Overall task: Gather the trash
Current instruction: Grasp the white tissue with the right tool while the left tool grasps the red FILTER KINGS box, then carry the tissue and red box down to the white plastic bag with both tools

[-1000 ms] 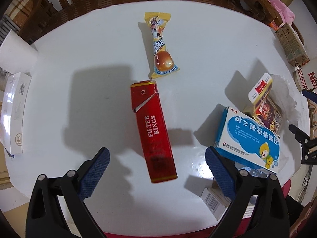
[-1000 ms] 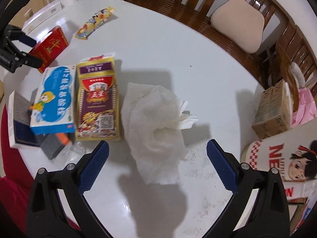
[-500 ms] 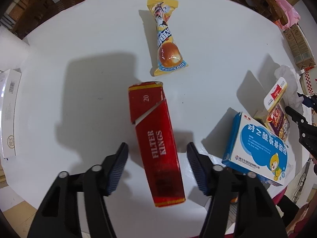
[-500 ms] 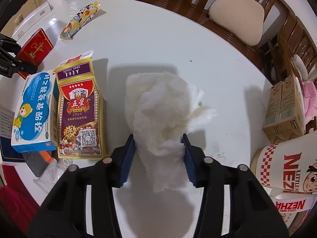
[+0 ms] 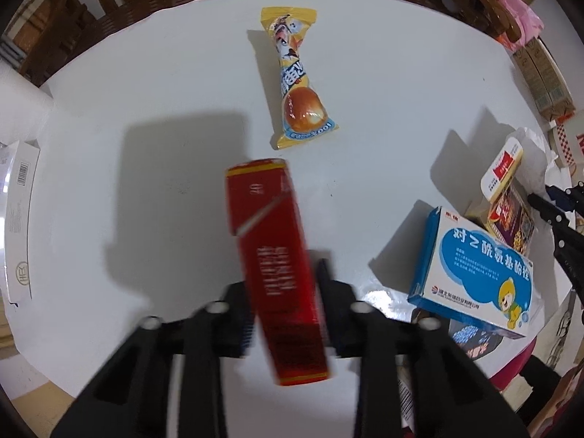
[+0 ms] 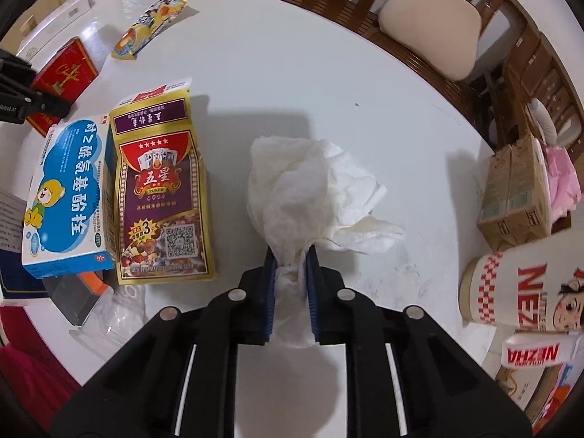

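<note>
Trash sat in both claws on the white round table [image 6: 365, 73]; the left gripper [image 5: 284, 303] was clamped on the red cigarette pack [image 5: 273, 255], its fingers pressing the pack's two long sides near the lower half, the pack's lid end pointing toward 12 o'clock and blurred; the right gripper [image 6: 290, 273] was pinched tight on the crumpled white tissue [image 6: 314, 197], whose bulk fanned out toward 12 and 2 o'clock beyond the blue pads [image 6: 268, 292]. Outward from the left claw, a yellow snack wrapper [image 5: 295, 80] lay at 12 o'clock, apart from the pack; a blue medicine box [image 5: 478, 273] lay at 3 o'clock. Outward from the right claw, a purple playing-card box [image 6: 160, 197] lay at 10 o'clock, touching the medicine box's side; a paper cup printed NEZHA [image 6: 525, 281] lay on its side at 3 o'clock; brown cartons [image 6: 514, 197] stood at 2 o'clock.
</note>
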`<state>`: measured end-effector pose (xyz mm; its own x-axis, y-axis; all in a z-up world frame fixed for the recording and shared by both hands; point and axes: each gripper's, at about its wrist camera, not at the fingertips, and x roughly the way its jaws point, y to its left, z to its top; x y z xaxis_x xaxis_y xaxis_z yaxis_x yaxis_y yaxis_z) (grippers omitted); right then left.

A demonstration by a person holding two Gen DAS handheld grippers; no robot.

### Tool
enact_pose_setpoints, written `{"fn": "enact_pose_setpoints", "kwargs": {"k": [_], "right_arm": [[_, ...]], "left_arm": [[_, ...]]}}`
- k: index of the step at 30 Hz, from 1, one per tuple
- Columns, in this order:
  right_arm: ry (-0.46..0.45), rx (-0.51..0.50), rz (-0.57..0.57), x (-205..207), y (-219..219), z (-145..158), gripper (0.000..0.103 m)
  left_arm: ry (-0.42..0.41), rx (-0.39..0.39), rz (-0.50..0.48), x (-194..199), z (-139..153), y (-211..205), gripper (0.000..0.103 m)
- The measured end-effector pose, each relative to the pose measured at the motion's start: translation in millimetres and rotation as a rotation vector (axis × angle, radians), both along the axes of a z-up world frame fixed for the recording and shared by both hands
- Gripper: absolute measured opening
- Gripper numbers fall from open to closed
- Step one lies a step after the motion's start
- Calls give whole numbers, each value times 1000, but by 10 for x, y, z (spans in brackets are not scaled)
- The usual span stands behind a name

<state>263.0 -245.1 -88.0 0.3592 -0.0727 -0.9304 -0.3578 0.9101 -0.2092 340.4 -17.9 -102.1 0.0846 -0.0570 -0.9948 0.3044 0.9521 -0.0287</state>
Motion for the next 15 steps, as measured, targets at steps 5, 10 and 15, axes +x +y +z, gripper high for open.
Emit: {"fn": "enact_pose_setpoints", "kwargs": {"k": [5, 10, 15], "right_arm": [[-6, -10, -30, -95, 4, 72, 15], [-33, -27, -42, -215, 32, 189, 14], [-54, -41, -70, -357, 41, 341, 14]], "left_arm": [[15, -28, 11, 78, 26, -56, 22], [-44, -34, 9, -83, 215, 26, 22], [-104, -29, -4, -440, 565, 6, 22]]}}
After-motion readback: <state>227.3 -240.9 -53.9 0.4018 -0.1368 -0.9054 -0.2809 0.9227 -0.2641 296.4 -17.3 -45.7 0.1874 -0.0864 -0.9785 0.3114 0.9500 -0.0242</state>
